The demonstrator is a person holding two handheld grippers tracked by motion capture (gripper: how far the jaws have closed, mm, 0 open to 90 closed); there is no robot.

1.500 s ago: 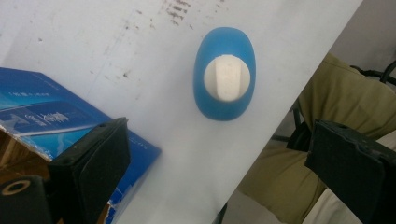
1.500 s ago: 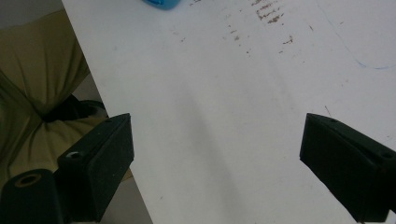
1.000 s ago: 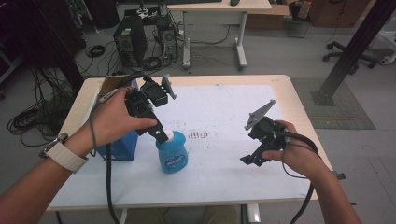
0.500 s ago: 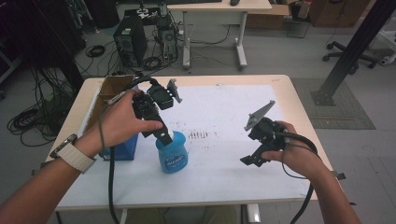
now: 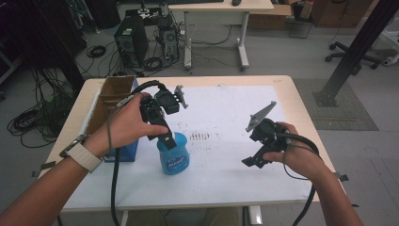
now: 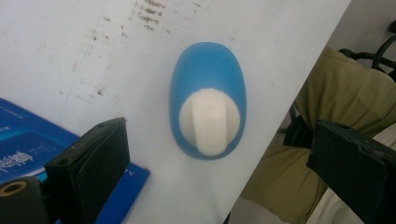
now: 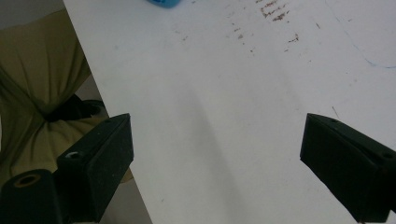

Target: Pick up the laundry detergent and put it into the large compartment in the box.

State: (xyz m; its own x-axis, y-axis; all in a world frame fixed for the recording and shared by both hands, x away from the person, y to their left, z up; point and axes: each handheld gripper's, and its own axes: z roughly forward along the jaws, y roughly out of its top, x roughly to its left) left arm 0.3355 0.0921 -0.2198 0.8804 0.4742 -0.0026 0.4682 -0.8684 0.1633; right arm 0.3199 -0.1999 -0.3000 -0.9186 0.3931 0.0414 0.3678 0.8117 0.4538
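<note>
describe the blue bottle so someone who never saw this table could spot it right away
On the white table, look toward the near left edge, just right of the cardboard box. The blue bottle stands upright there under the open left gripper; its white cap sets it apart.

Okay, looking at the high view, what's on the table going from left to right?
Cardboard box → blue box → blue bottle with the left gripper right over it → right gripper, held apart near the right side of the white table.
</note>
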